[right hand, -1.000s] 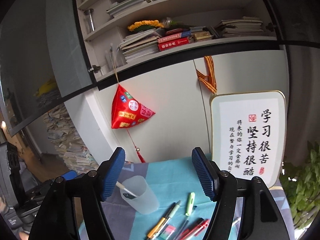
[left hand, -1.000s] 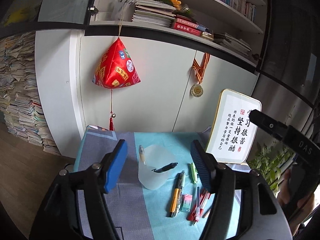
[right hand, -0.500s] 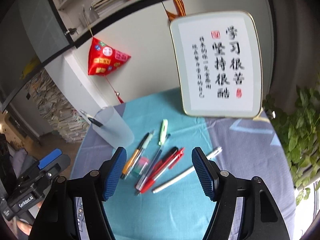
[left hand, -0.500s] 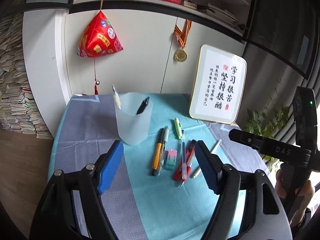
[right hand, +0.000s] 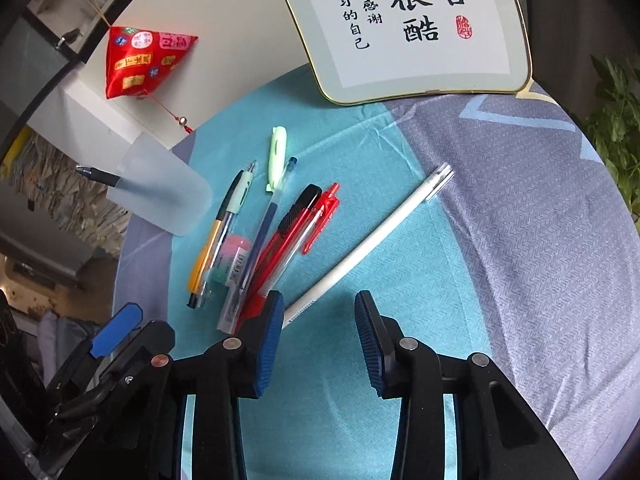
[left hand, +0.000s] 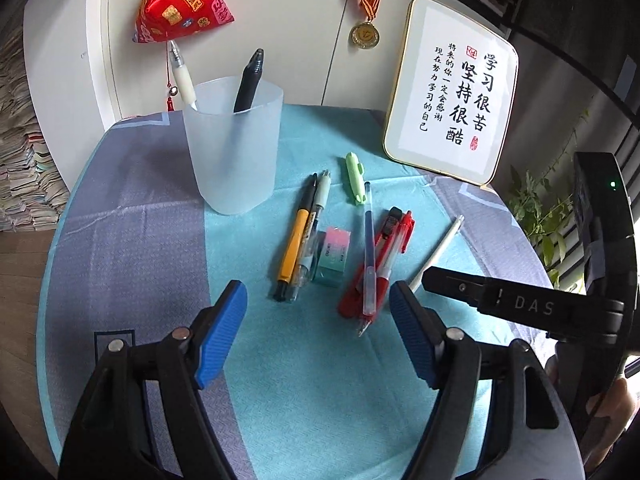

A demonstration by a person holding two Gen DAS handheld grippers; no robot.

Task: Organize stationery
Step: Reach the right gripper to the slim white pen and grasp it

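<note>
Hovering over the near, bare stretch of the worktop, the left tongs stand wide with nothing between the pads. The right tongs are narrower, jaws just drawn inward, empty, the white pen lying just beyond the left pad. Open cloth lies to the right of that pen and in front of both tongs. The worktop's curved left edge drops to the floor, and a framed calligraphy board closes off the back right.

Compared with a second ago, both views have tipped downward: the shelves have left the frame and the stationery now fills the middle, much closer. The translucent cup looms larger in the left view.

The cup stands upright at the back left, holding a white pen and a black pen. In front of it, in a loose row on the teal strip, lie an orange pen touching a pale-green pen, a pastel eraser, a green highlighter, a blue pen crossing a red cutter and a red pen. The cloth is teal with grey-violet panels. Behind it a white cabinet carries a red hanging pouch and a medal; a plant stands at the right.
</note>
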